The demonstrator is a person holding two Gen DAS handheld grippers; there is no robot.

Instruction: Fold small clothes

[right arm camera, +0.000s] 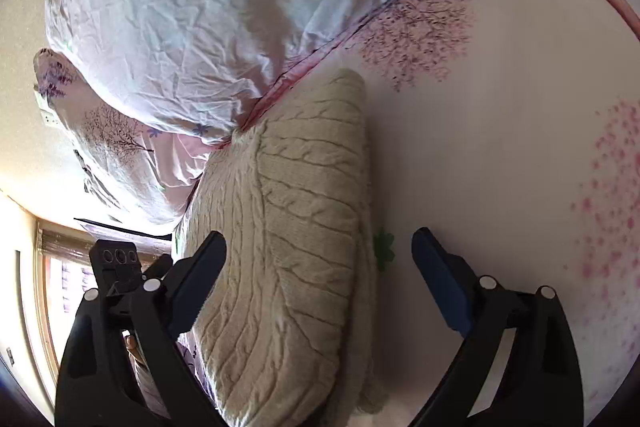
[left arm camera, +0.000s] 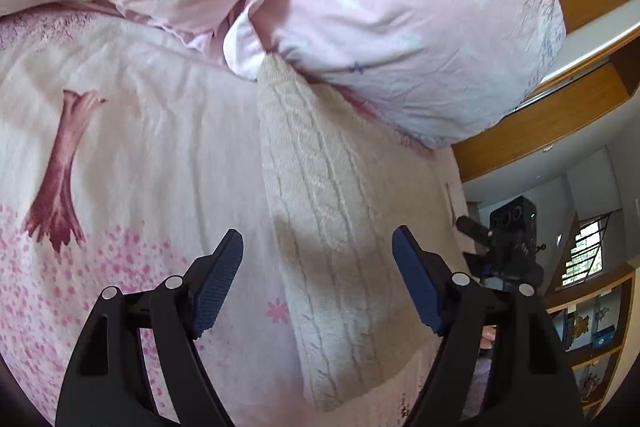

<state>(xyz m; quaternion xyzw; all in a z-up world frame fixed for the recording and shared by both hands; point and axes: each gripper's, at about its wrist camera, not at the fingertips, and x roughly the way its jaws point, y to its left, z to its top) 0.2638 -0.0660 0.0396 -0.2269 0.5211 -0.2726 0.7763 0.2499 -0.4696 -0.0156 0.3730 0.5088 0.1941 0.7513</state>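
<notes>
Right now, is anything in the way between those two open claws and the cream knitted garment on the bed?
Nothing visible: the left gripper and right gripper both hang open over the cream cable-knit garment, whose far end touches the pink pillow.

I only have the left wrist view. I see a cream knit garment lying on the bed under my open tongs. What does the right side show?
Observer: The right tongs are open too, holding nothing, above the knit garment.
Operator: Is the garment folded there?
Observer: It looks doubled over, with a rounded fold edge toward the bedsheet.
Operator: Anything touching its far end?
Observer: The pillow meets it at the far end.
</notes>
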